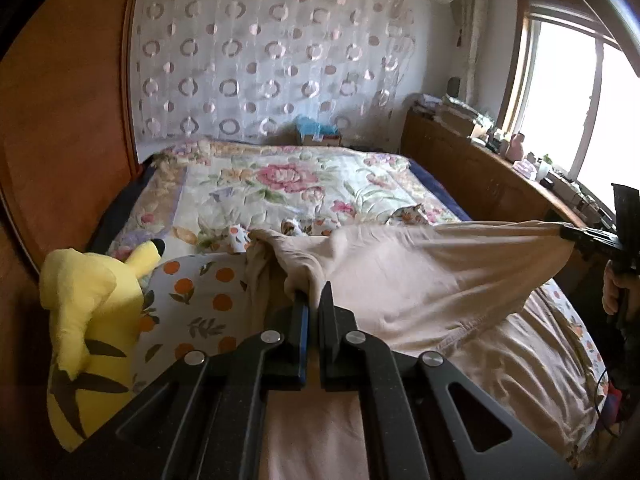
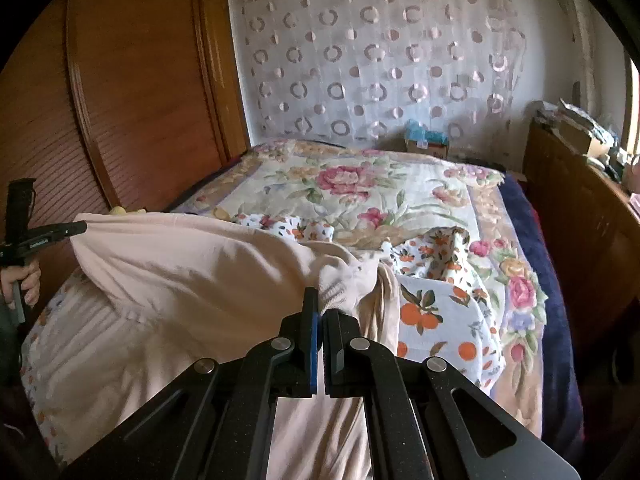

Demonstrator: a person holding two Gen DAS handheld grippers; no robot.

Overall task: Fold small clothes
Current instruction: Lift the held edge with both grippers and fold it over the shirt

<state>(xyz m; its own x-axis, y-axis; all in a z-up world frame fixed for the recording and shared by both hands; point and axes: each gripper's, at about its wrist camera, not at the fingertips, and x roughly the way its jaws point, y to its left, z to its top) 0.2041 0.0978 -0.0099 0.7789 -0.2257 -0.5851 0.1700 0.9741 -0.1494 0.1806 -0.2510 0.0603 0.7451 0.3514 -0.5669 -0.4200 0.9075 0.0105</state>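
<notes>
A beige garment (image 1: 420, 264) hangs stretched between my two grippers above the bed; it also shows in the right wrist view (image 2: 192, 264). My left gripper (image 1: 314, 292) is shut on one end of its upper edge. My right gripper (image 2: 320, 300) is shut on the other end. In the left wrist view the right gripper (image 1: 568, 234) shows at the far right, pinching the cloth. In the right wrist view the left gripper (image 2: 80, 227) shows at the far left. The garment's lower part drapes onto the bed beneath.
A yellow plush toy (image 1: 92, 312) lies at the left. An orange-print cloth (image 2: 440, 320) lies on the floral quilt (image 2: 360, 196). A wooden wardrobe (image 2: 132, 92) stands left, a cluttered wooden cabinet (image 1: 480, 164) right, and a box (image 2: 426, 142) at the bed's far end.
</notes>
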